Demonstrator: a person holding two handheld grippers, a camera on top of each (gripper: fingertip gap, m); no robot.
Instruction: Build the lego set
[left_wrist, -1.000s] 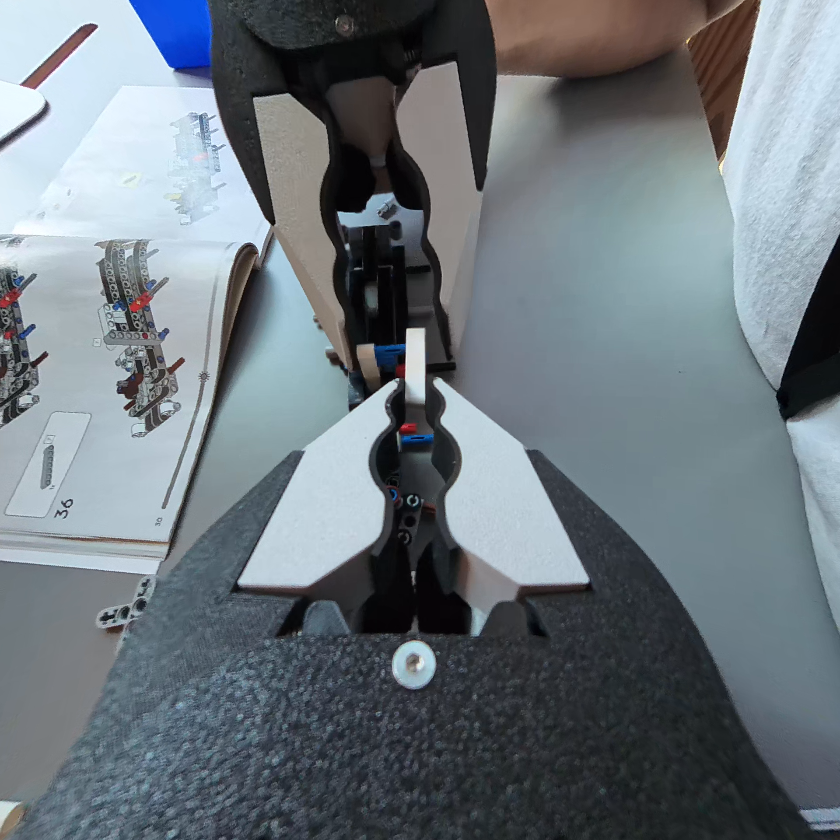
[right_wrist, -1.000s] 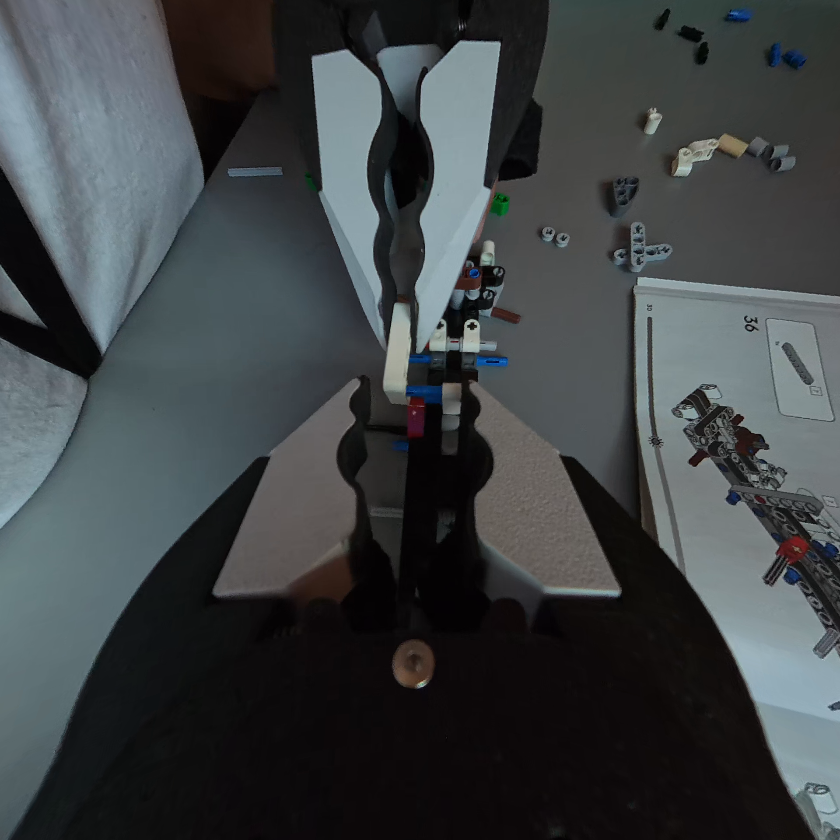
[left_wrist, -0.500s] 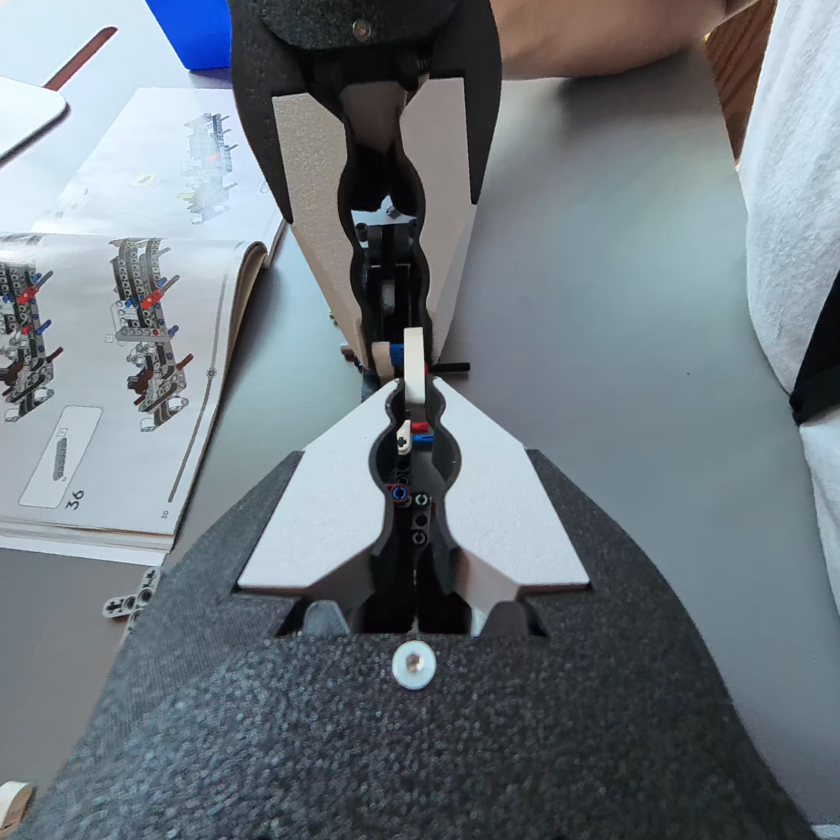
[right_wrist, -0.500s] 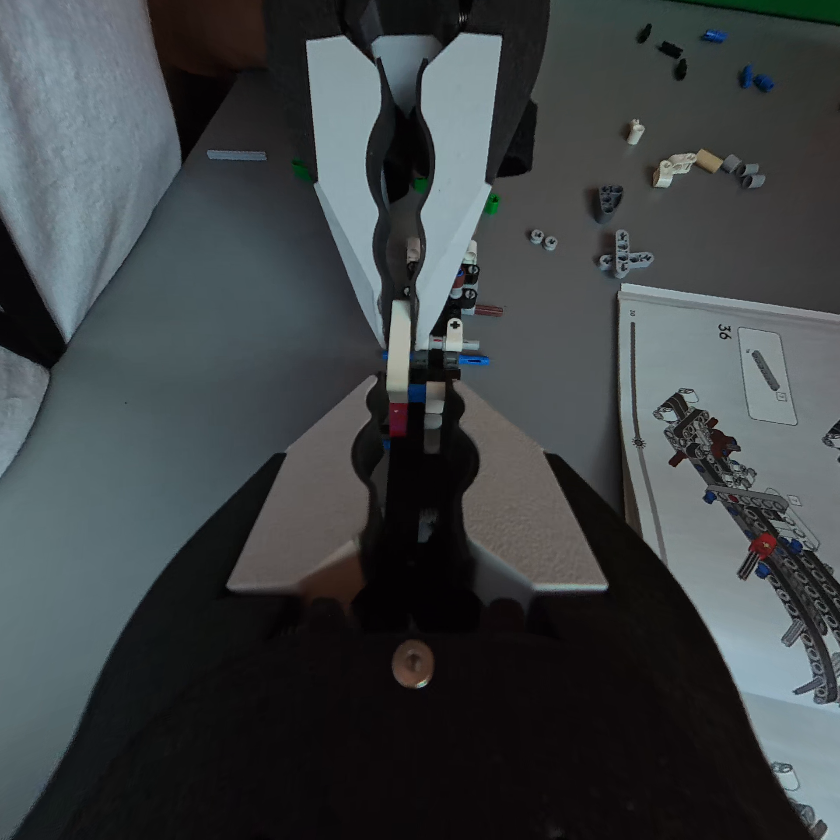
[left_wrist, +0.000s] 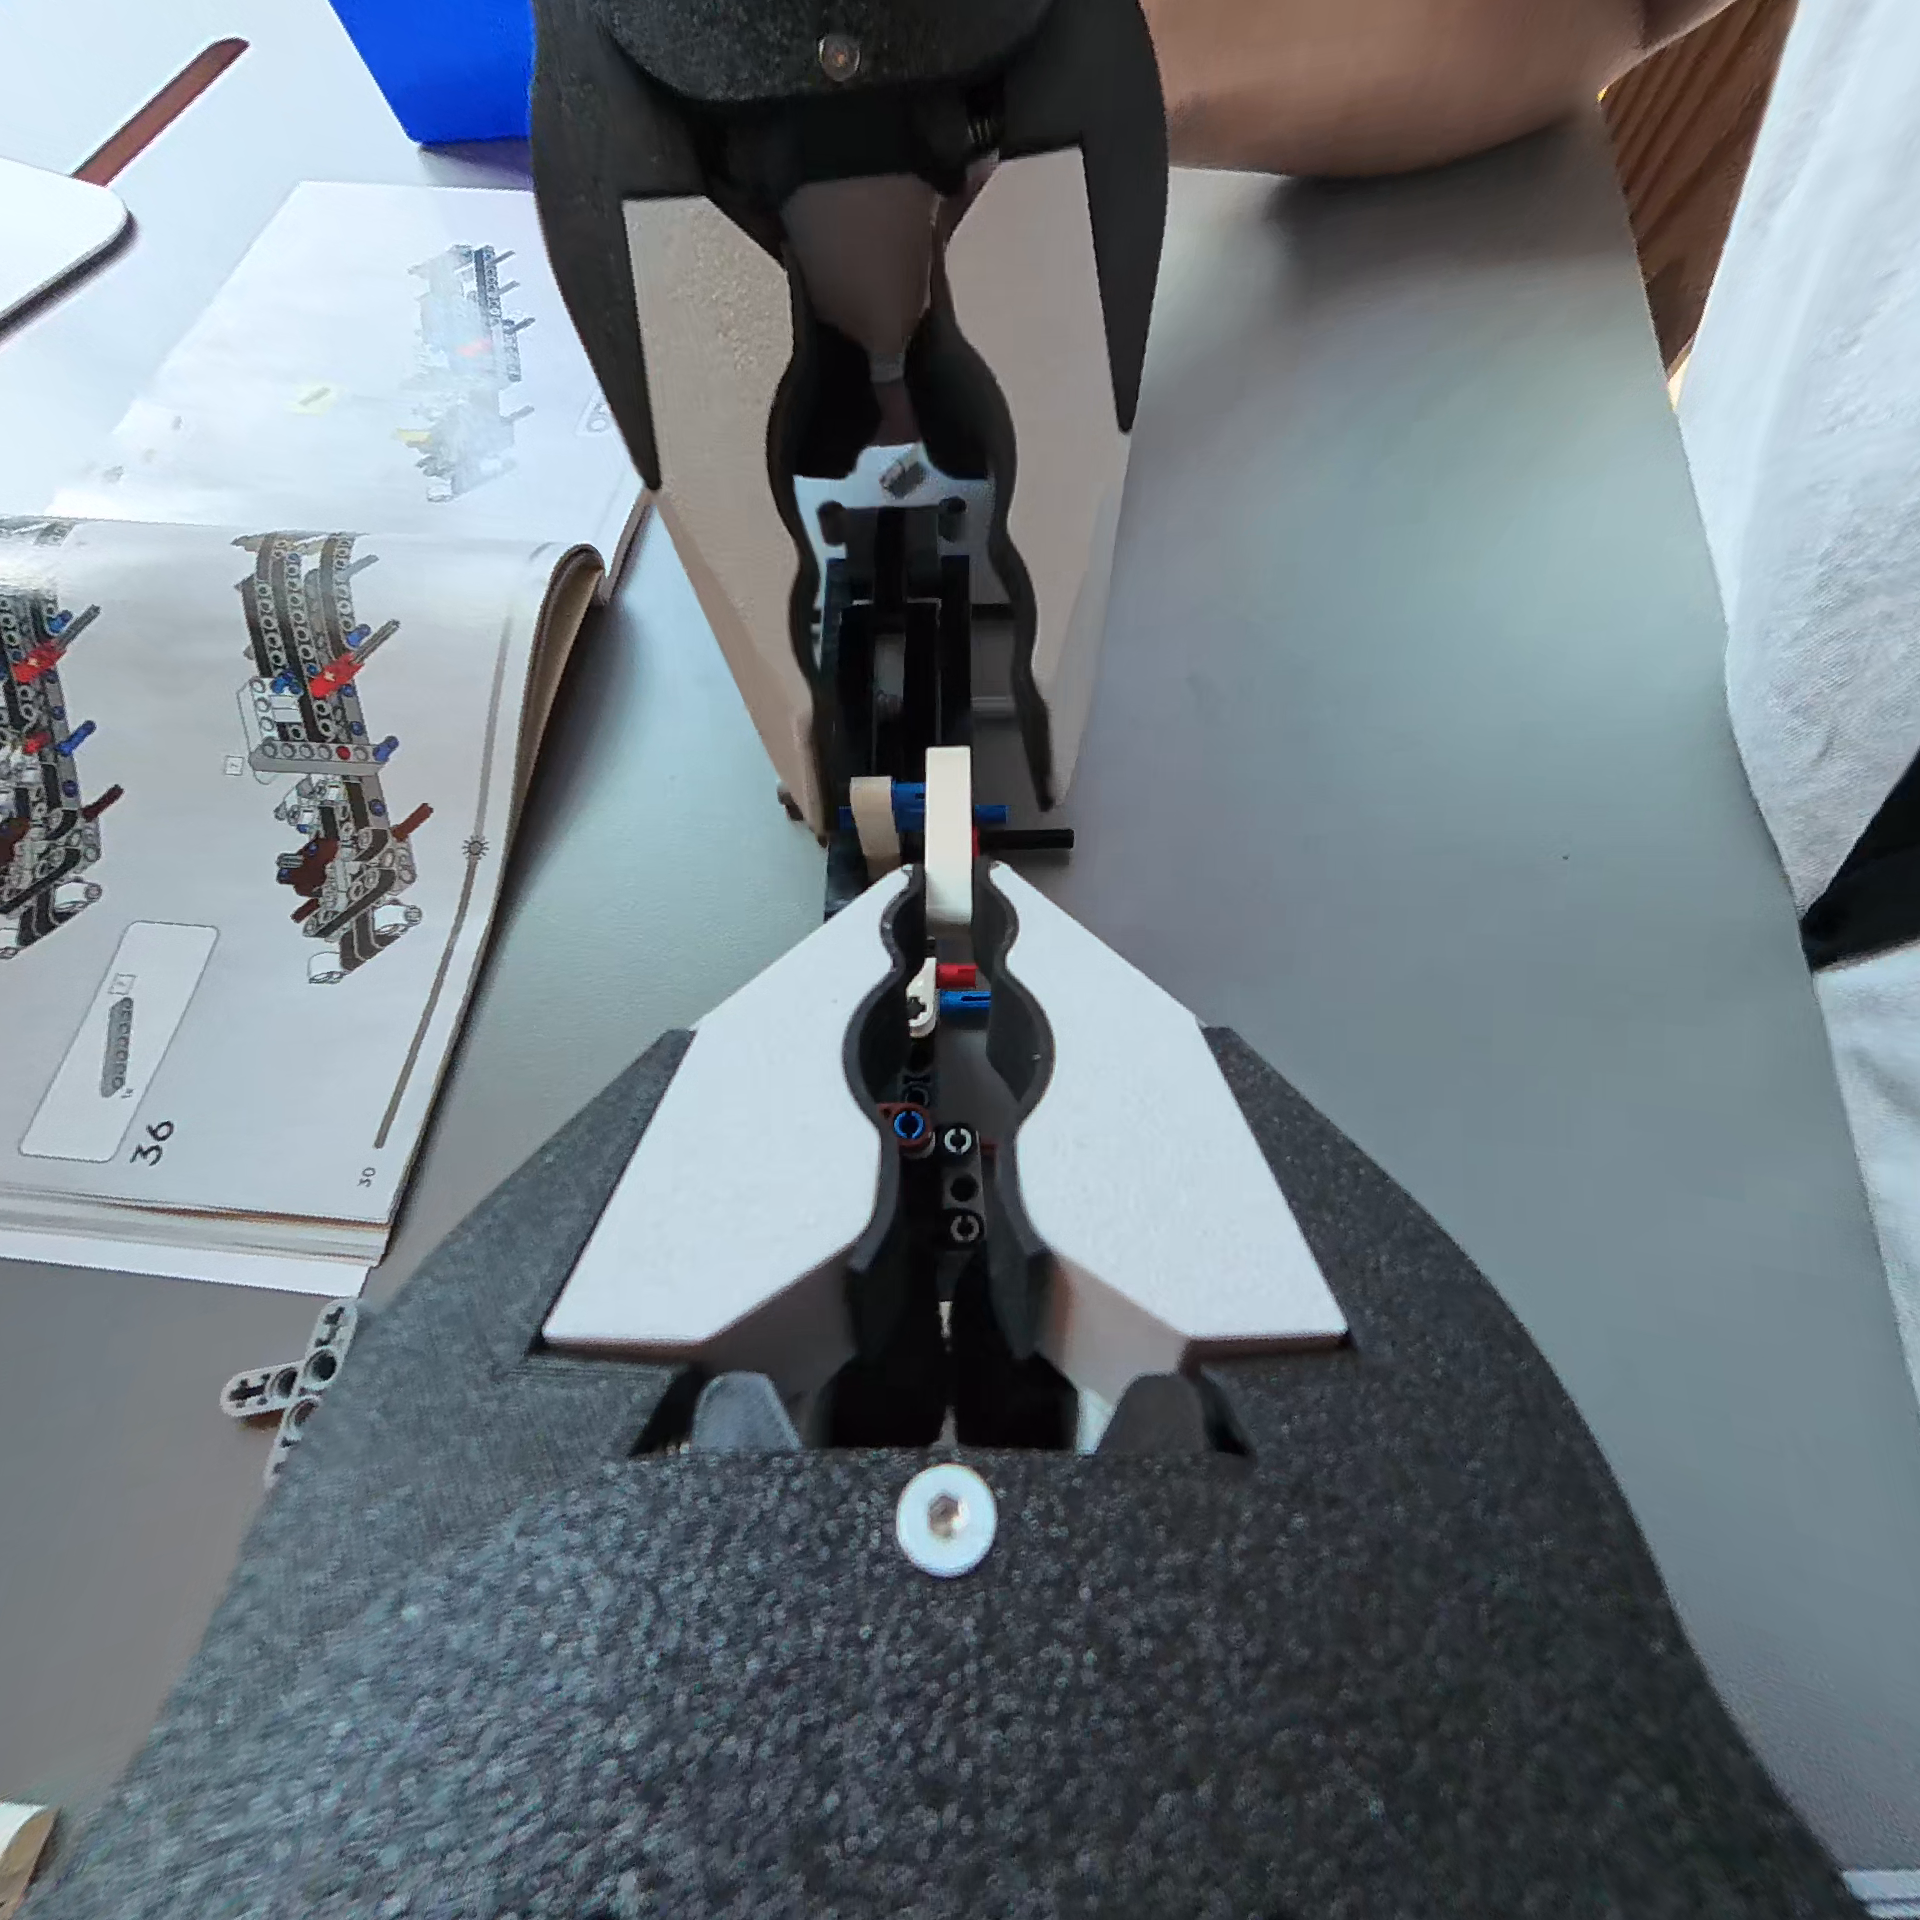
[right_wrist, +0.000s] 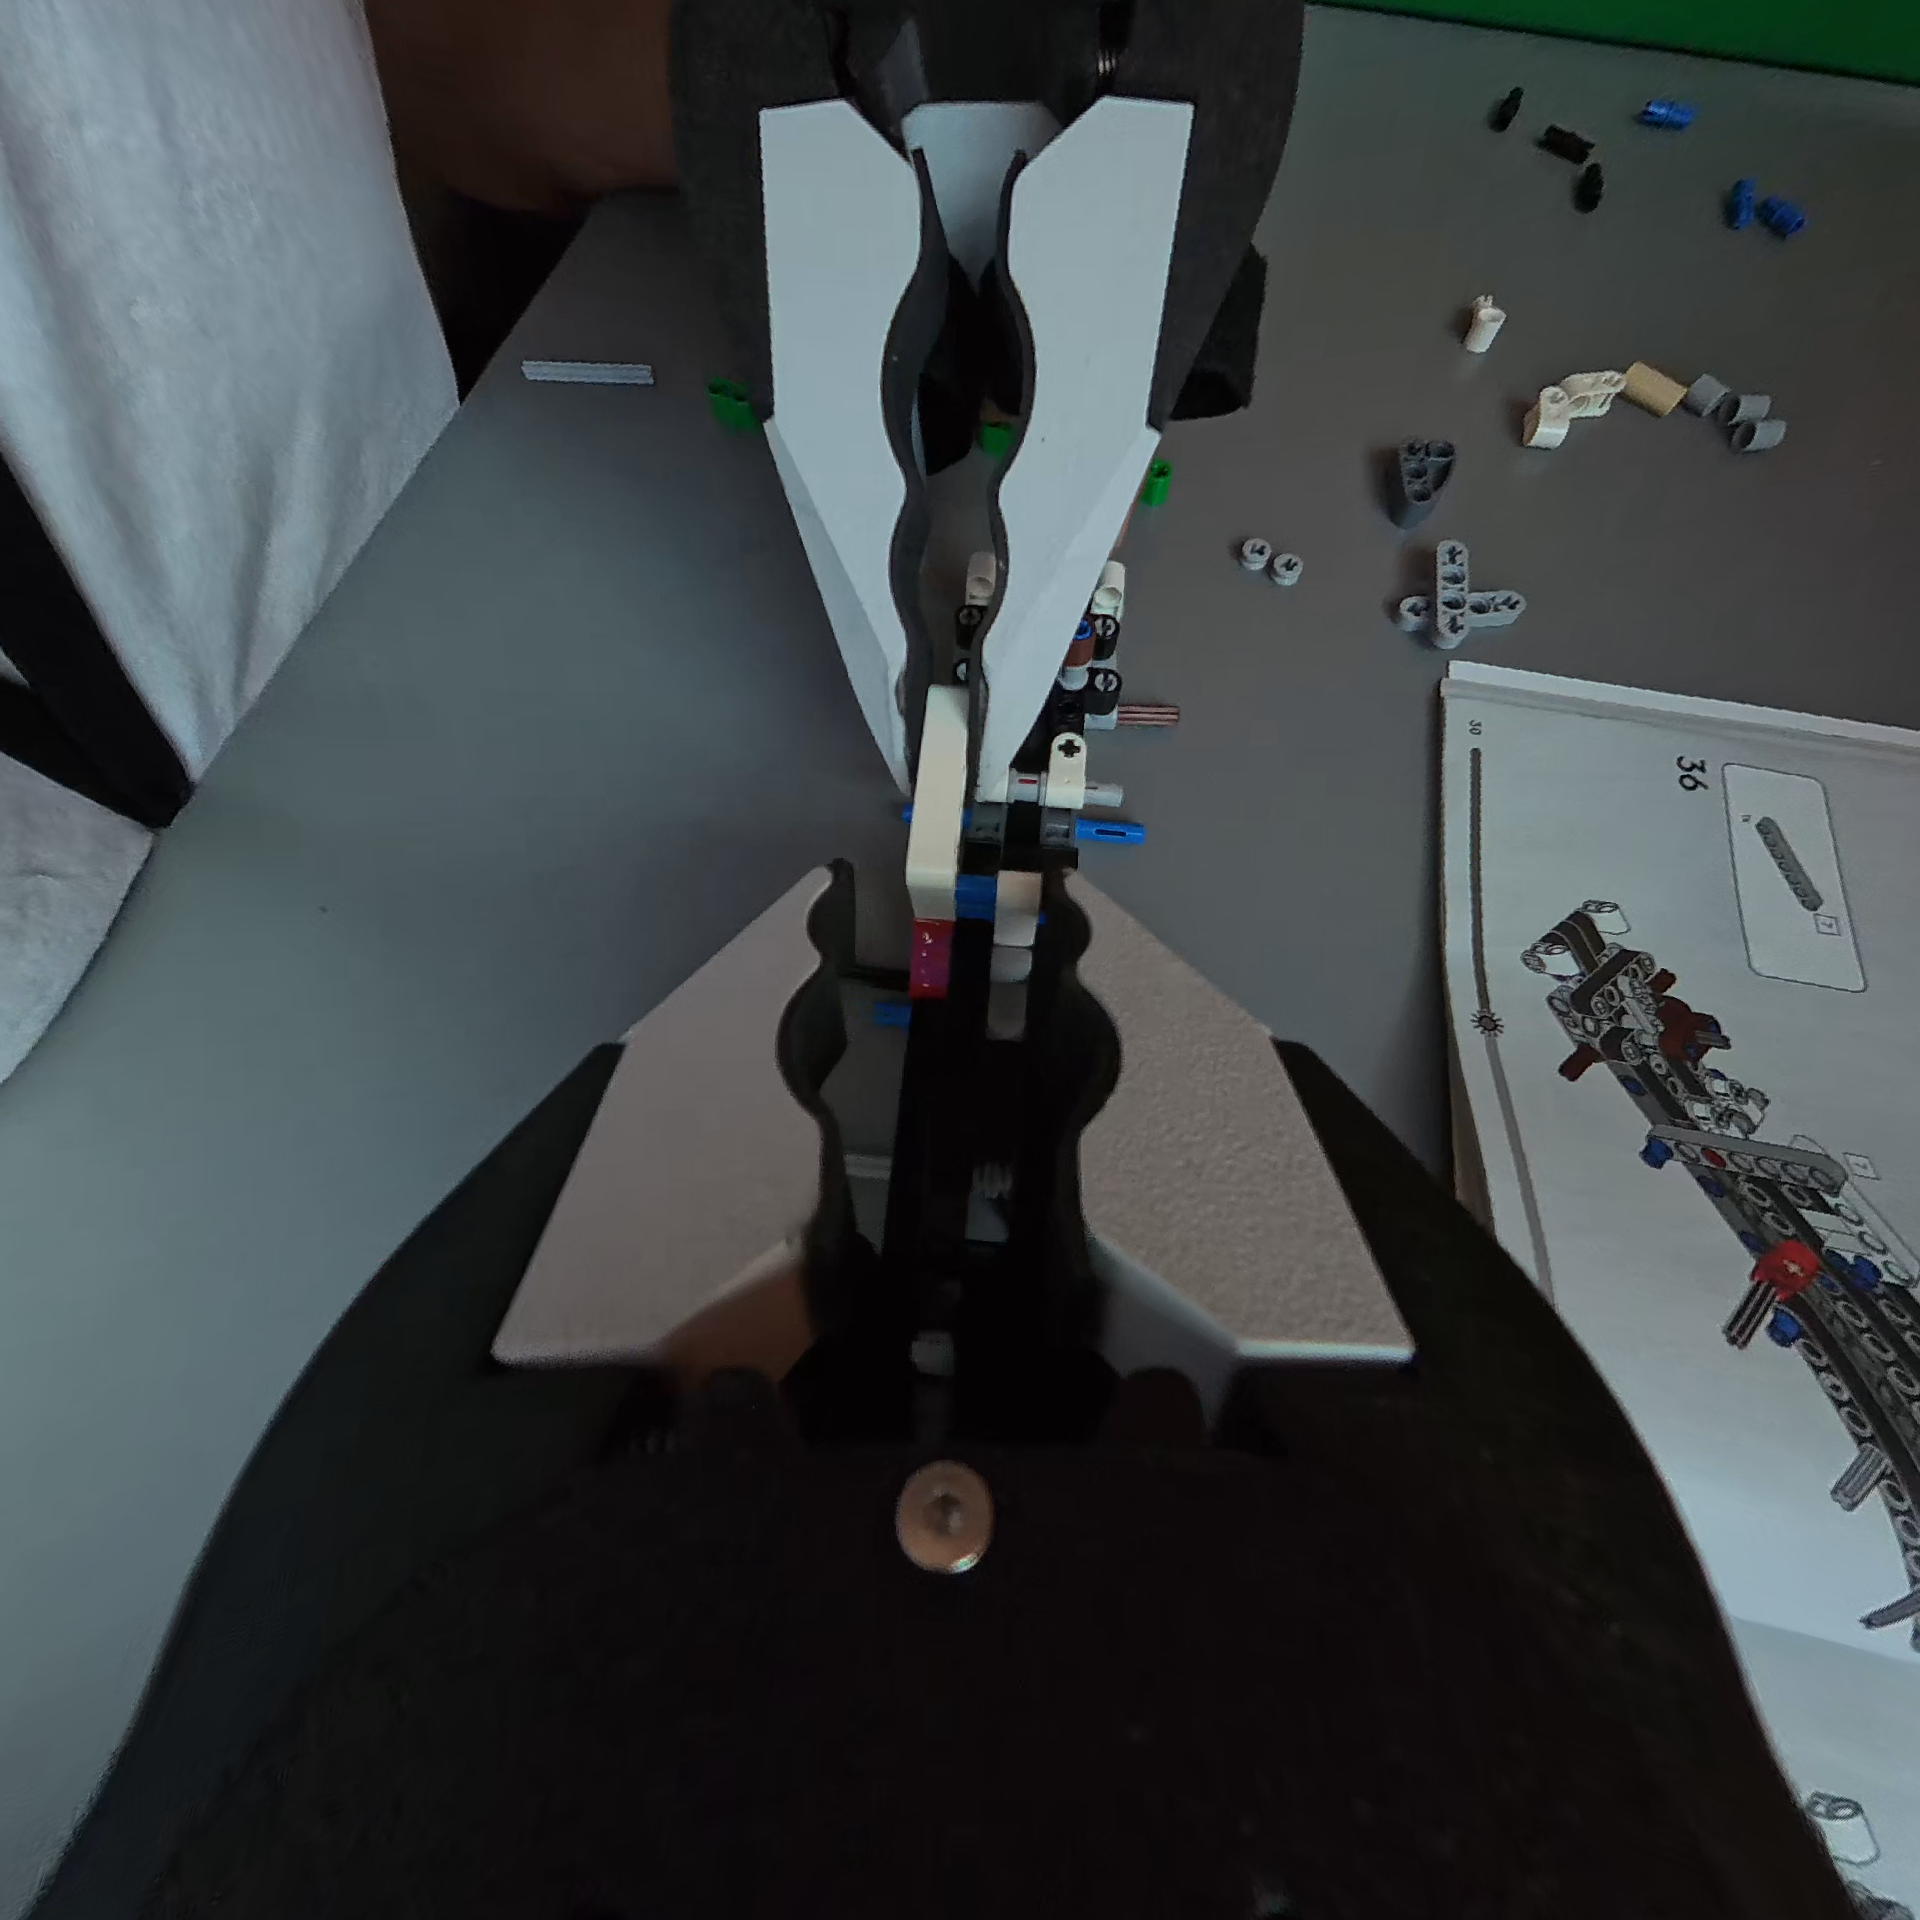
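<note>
white curved beam (left_wrist: 948, 831) stands upright on a black brick assembly (right_wrist: 940, 1091) held above the grey table (left_wrist: 1351, 623), between two grippers that face each other tip to tip. at far left in the left wrist view an open instruction booklet (left_wrist: 260, 831) lies flat, with a small grey cross-shaped piece (left_wrist: 286, 1387) just beside its near edge. next comes the left gripper (left_wrist: 948, 894), its jaws nearly together and pinching the lower end of that white beam, with blue and red pins showing in the narrow slot behind the tips. opposite it the right gripper (right_wrist: 951, 883) has its jaws set wider, closed on the black assembly that runs down the slot between its pads. farther right in the right wrist view, loose small parts (right_wrist: 1455, 603) in grey, tan, black and blue are scattered over the table, near the booklet's top edge.
</note>
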